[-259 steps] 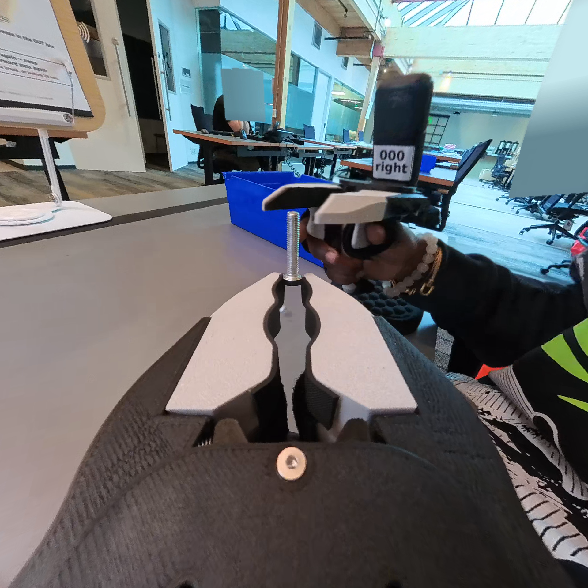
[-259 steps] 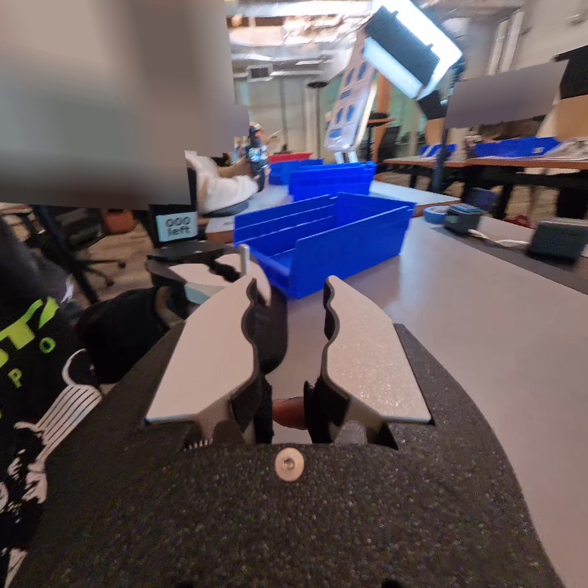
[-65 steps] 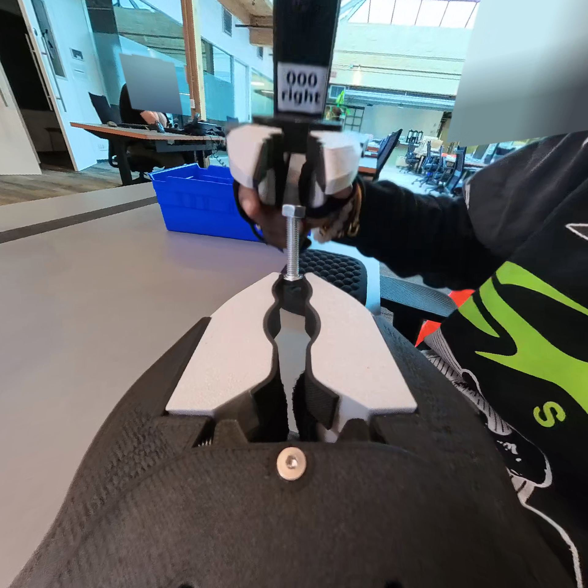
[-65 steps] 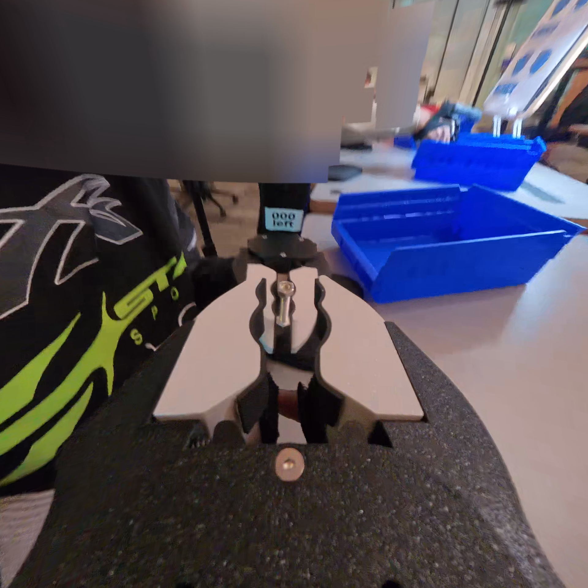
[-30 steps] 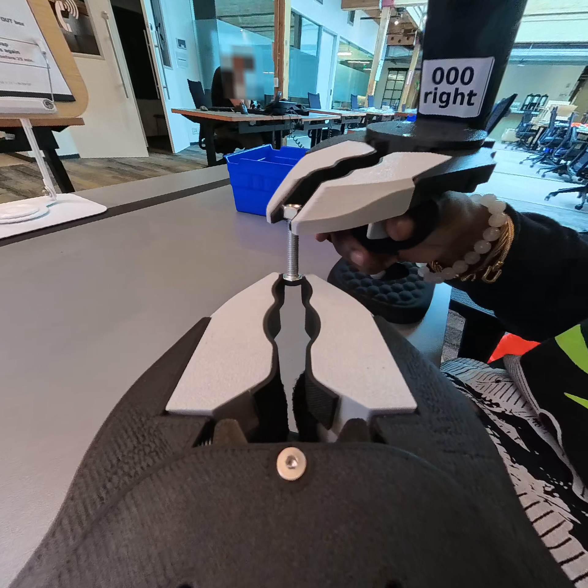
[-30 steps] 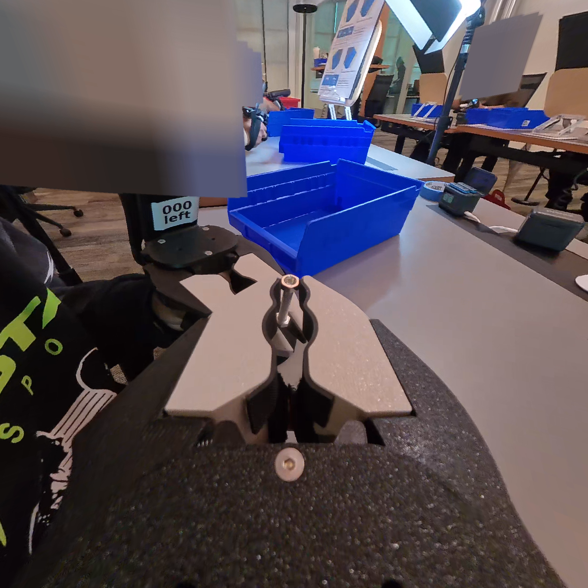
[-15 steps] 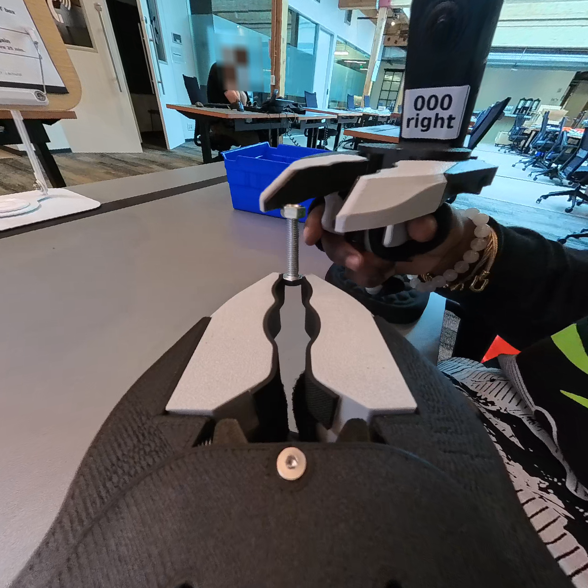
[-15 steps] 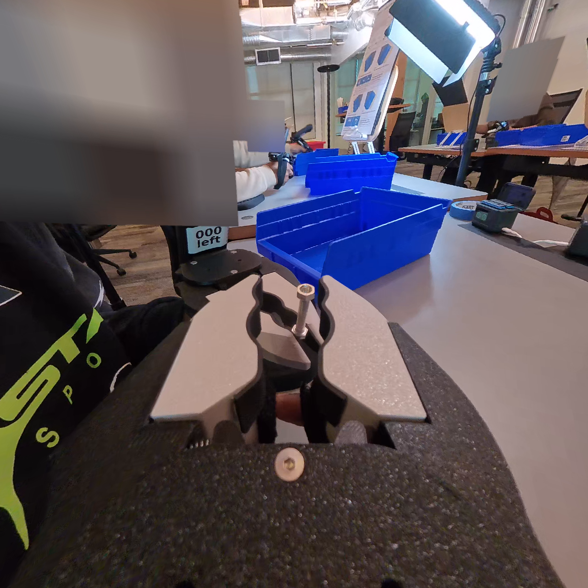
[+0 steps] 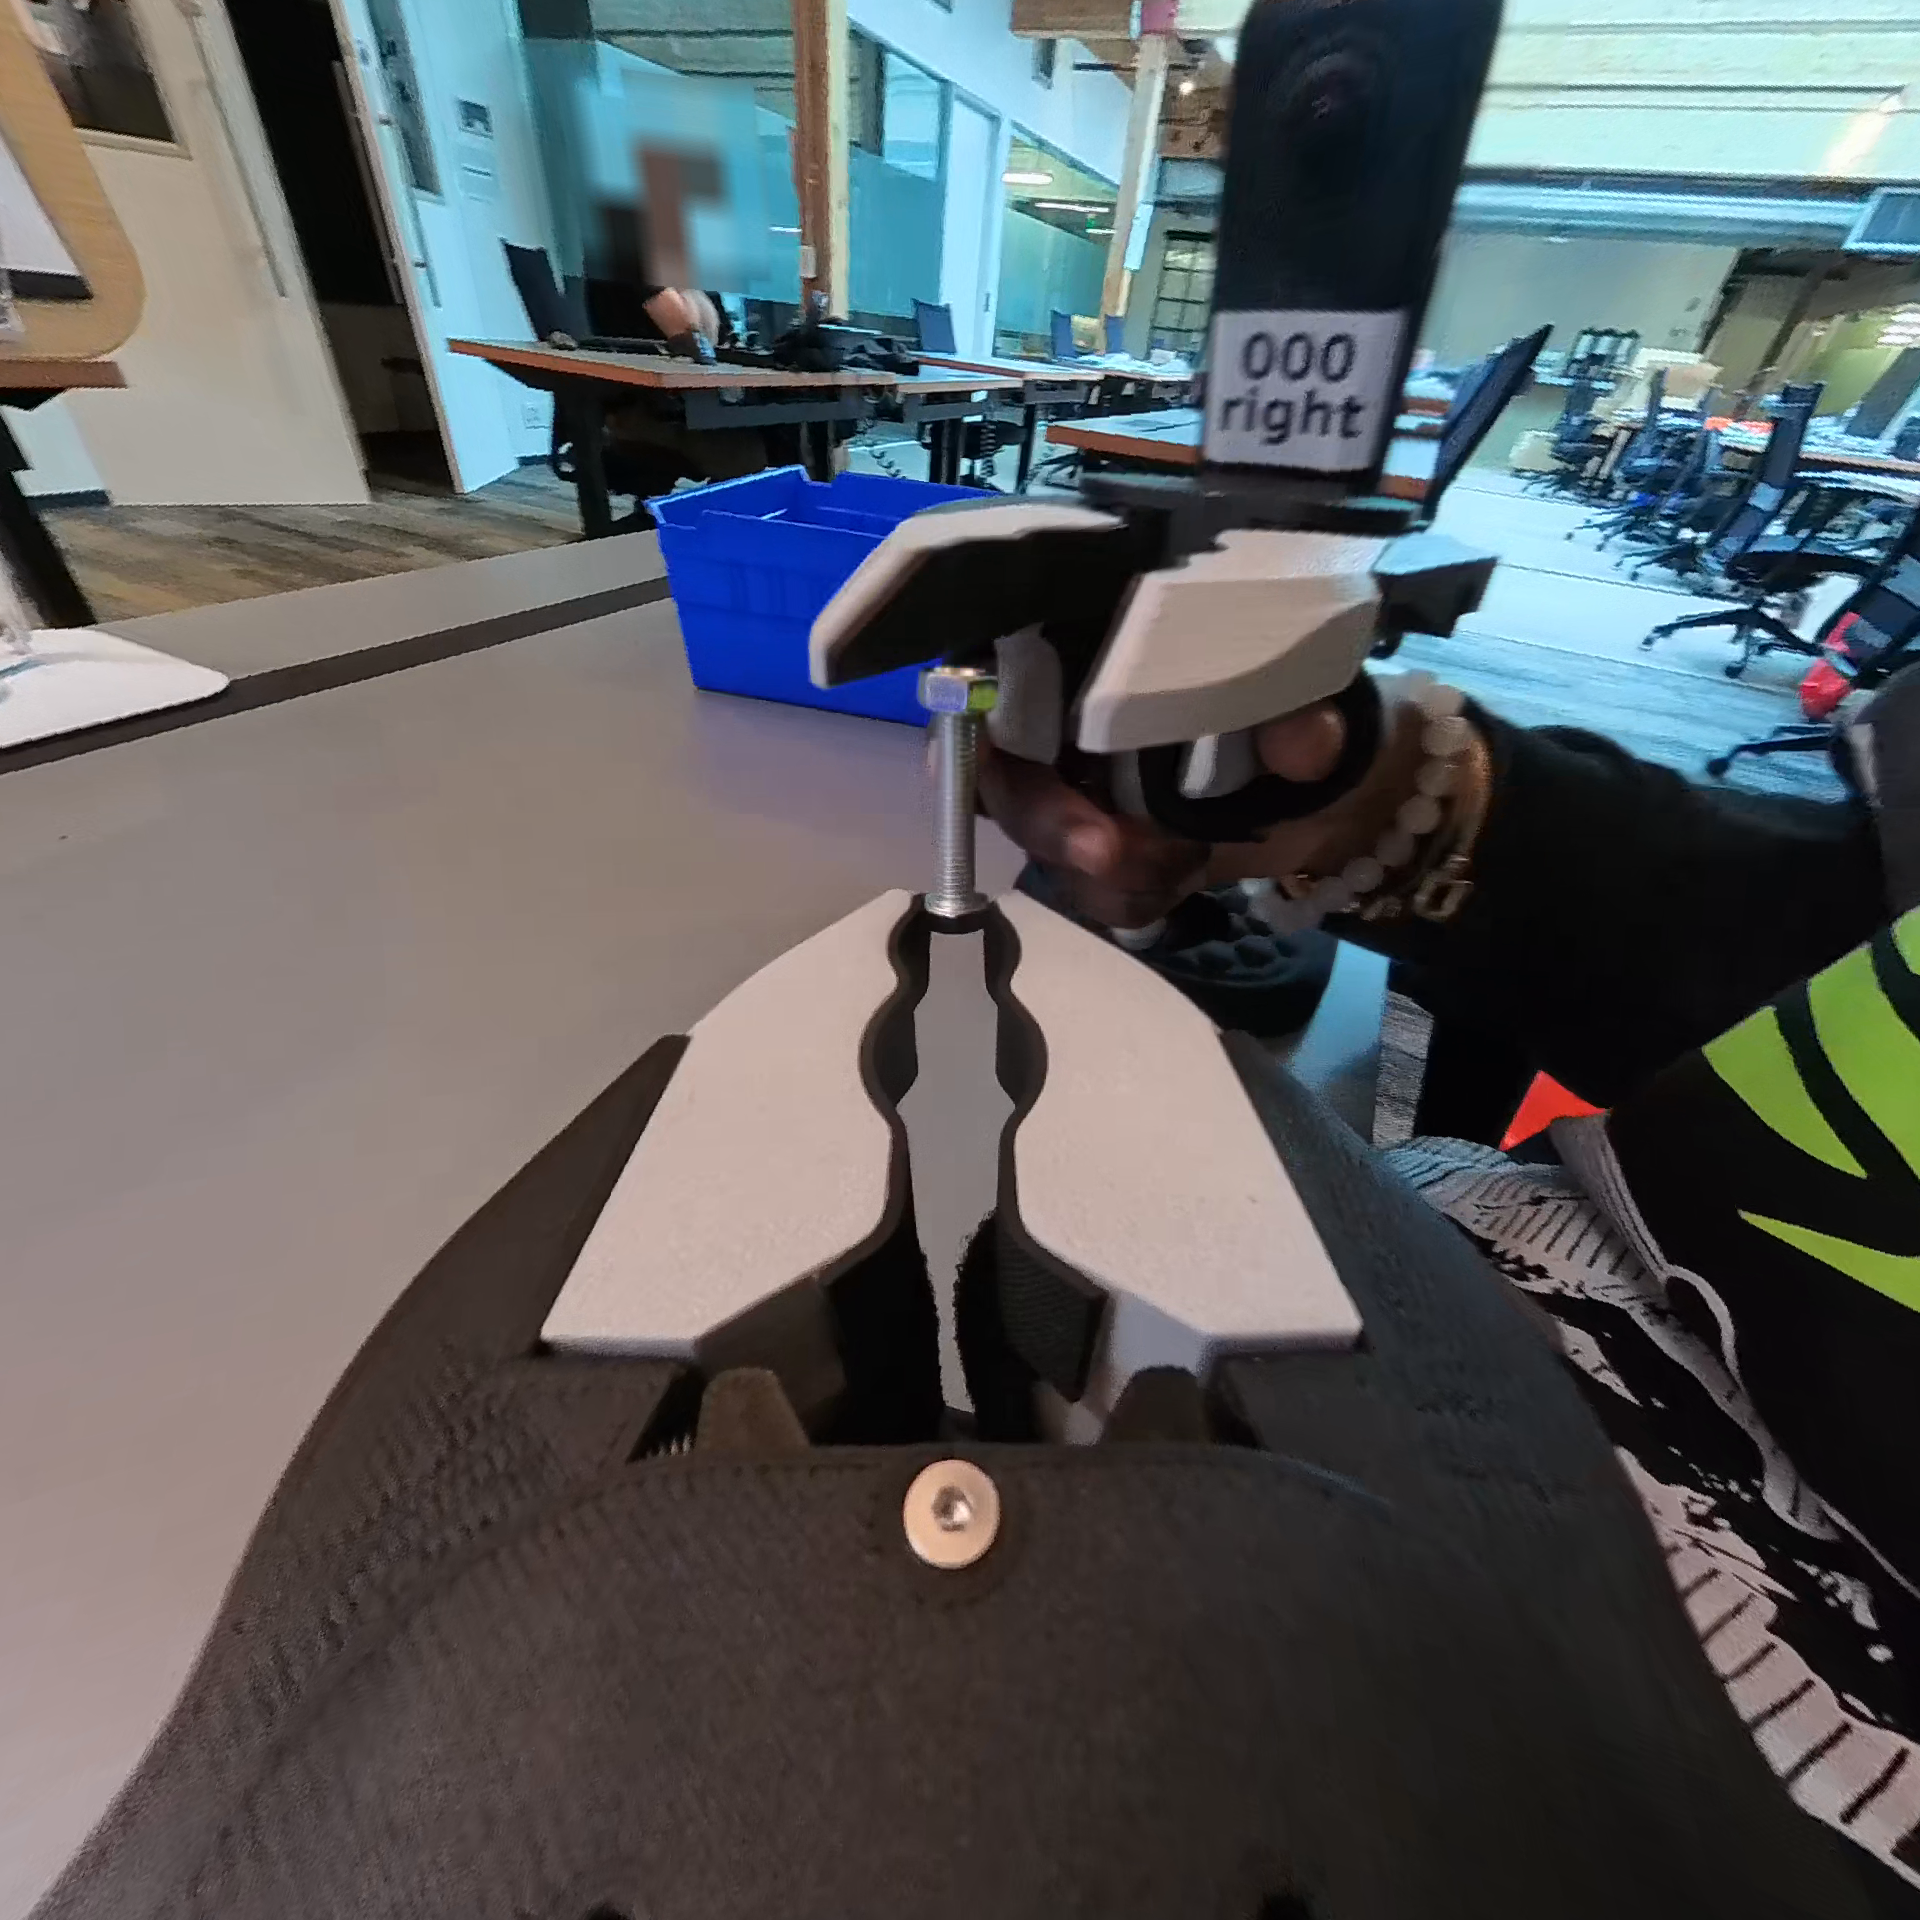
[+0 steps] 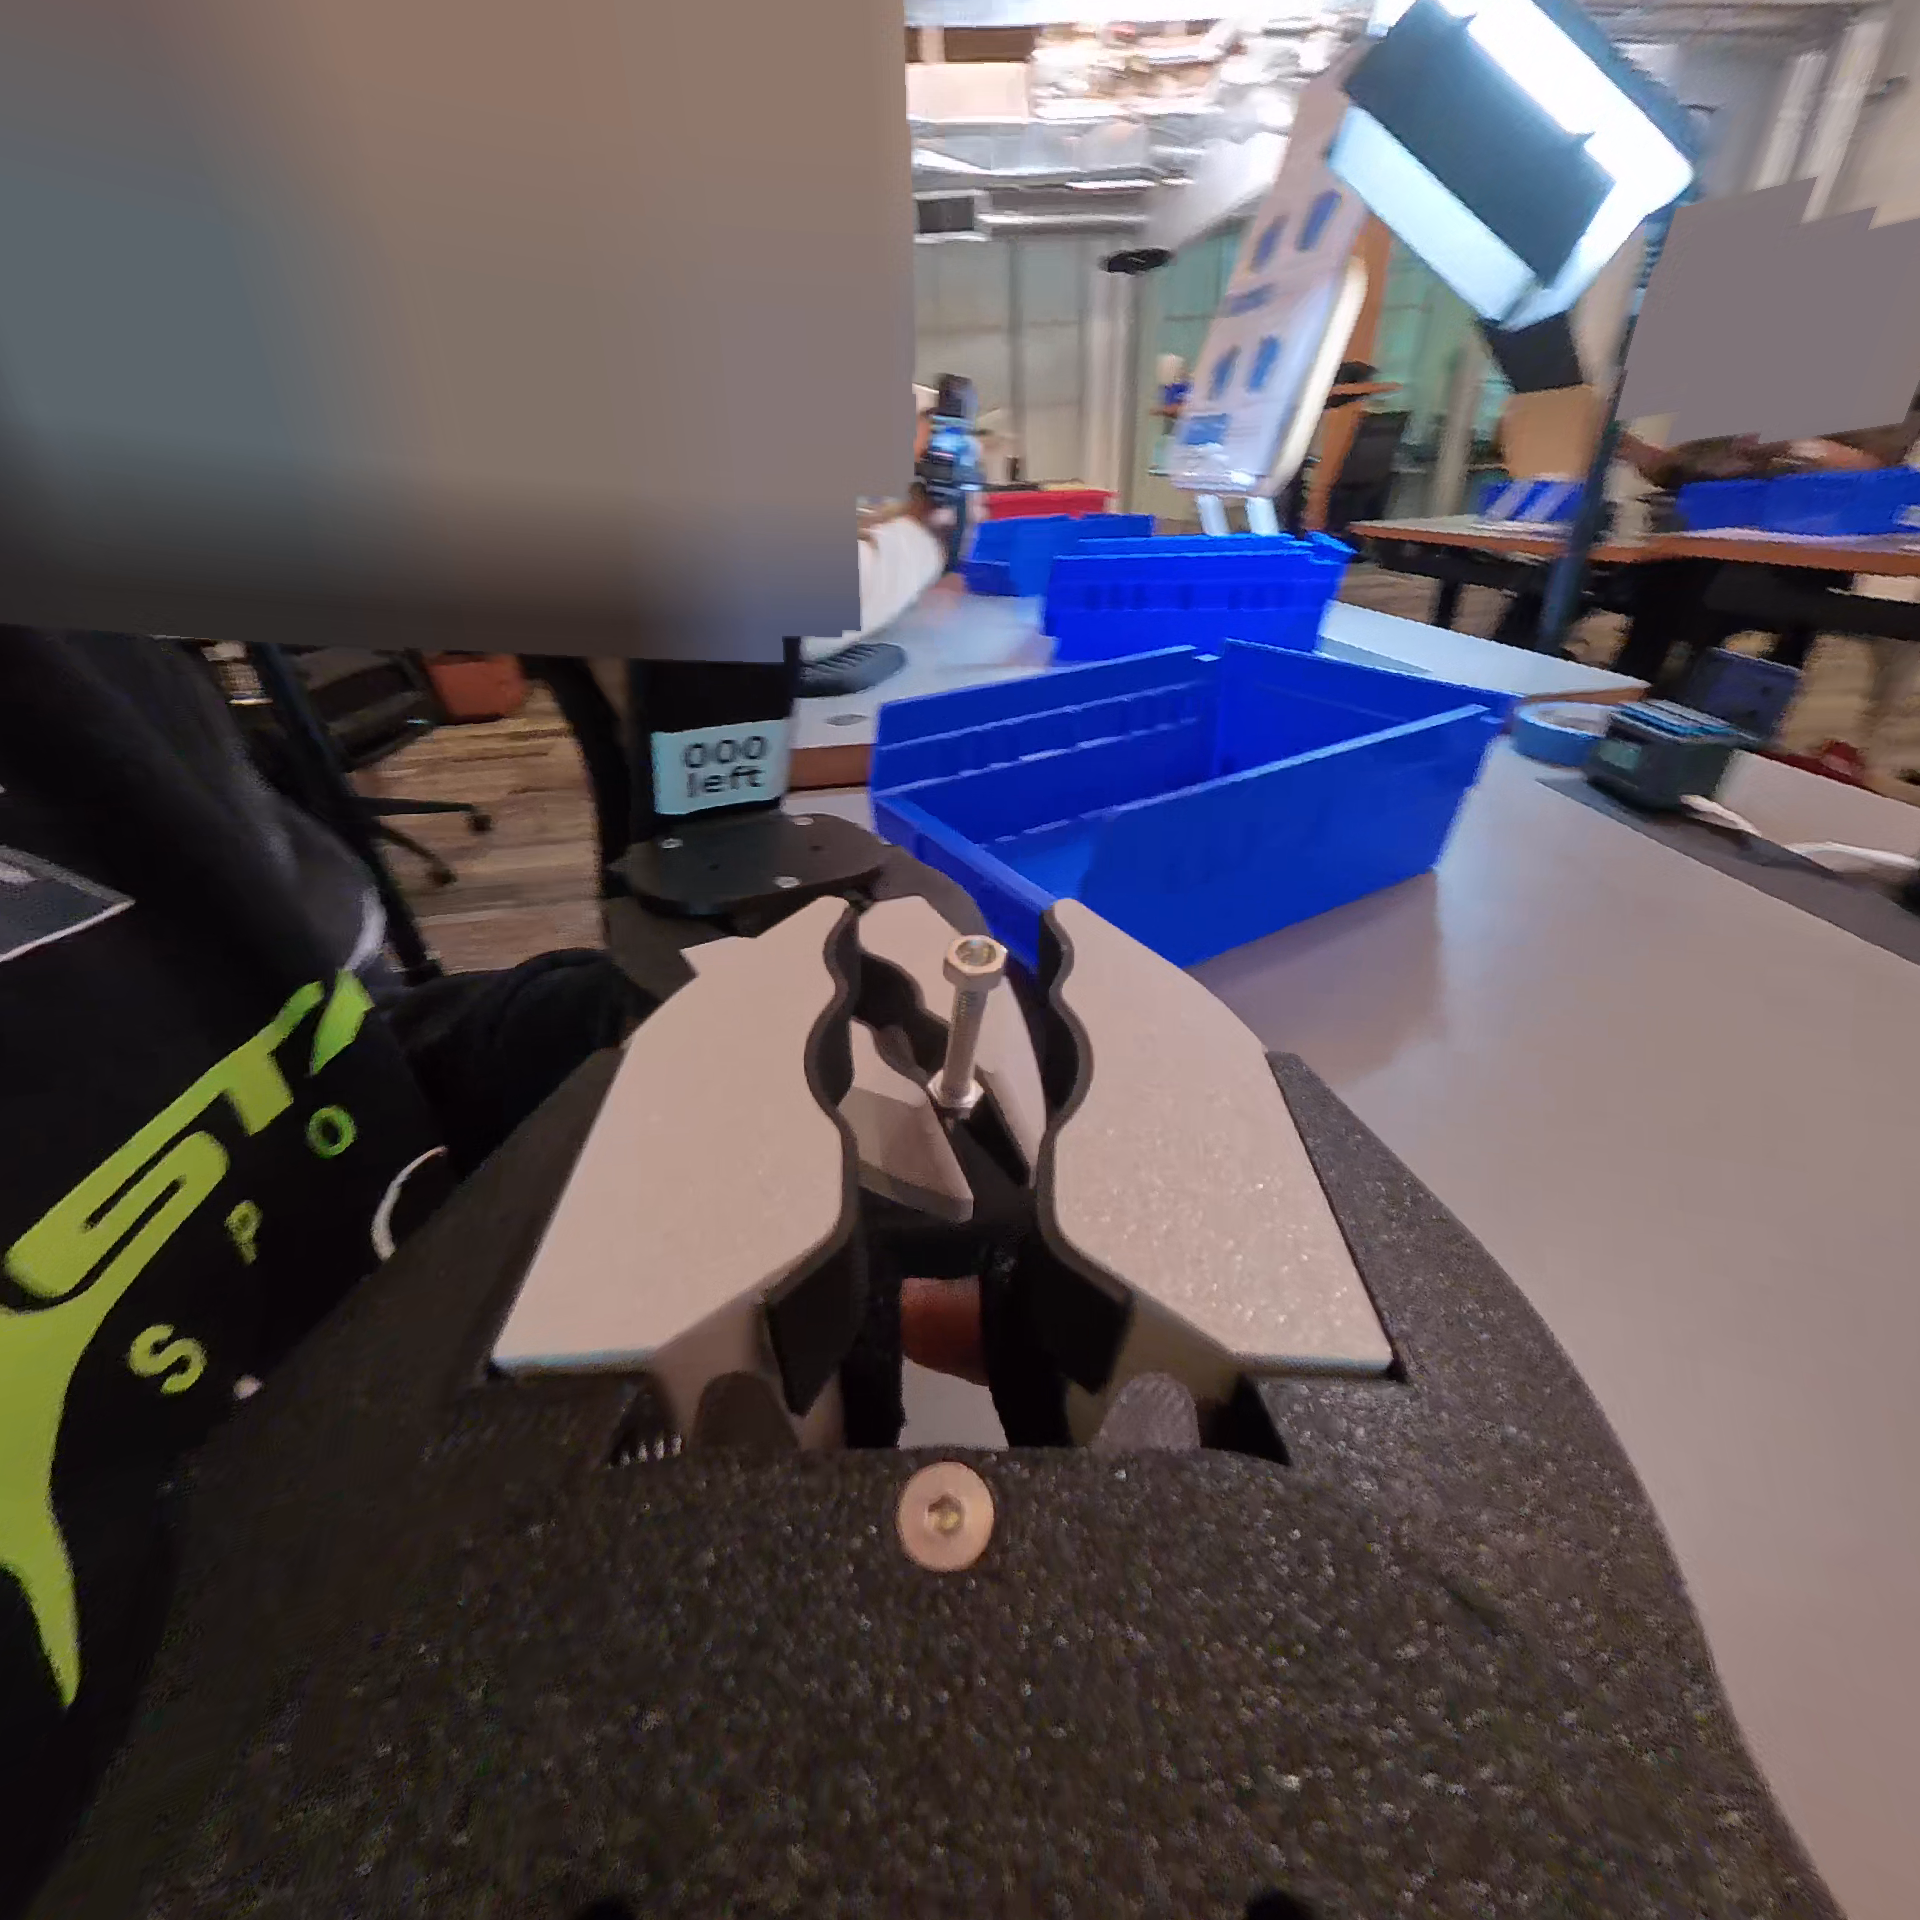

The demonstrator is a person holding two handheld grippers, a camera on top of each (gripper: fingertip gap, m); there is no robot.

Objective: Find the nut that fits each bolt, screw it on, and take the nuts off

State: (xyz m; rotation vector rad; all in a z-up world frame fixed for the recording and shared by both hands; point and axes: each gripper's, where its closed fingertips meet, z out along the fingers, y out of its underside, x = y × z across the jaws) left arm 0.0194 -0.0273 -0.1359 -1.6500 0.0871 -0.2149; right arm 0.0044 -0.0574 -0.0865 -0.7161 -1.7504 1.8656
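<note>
- Bolt (image 9: 953,810) is standing upright at the centre of the left wrist view, its head end pinched between the tips of the left gripper (image 9: 956,920), whose grey fingers (image 9: 769,1122) are pressing in on it from both sides.
- Threaded steel is running up the shank, bright and finely ridged, and a hexagonal nut (image 9: 961,691) is sitting at the top end of the bolt, just under the near finger of the right gripper (image 9: 997,665).
- In the right wrist view the same bolt (image 10: 966,1023) is leaning slightly, in the middle of the frame, between the right gripper's (image 10: 951,920) two fingers; those fingers are standing spread, with clear space on either side of the nut (image 10: 975,951), so nothing is being squeezed there.
- Each gripper's fingers are flat, matte grey plates with wavy black inner edges, mounted on a rough, grainy black body.
- A hand (image 9: 1122,831) is wrapping around the right gripper's handle to the right of centre in the left wrist view, holding the tool roughly level, with a beaded bracelet (image 9: 1392,831) on the wrist and a black sleeve (image 9: 1662,883) trailing toward the right edge.
- A smooth grey table (image 9: 364,935) is filling the left half of the left wrist view.
- Farther back, a blue plastic bin (image 10: 1195,810) with ribbed walls is sitting on the table, upper right of centre in the right wrist view.
</note>
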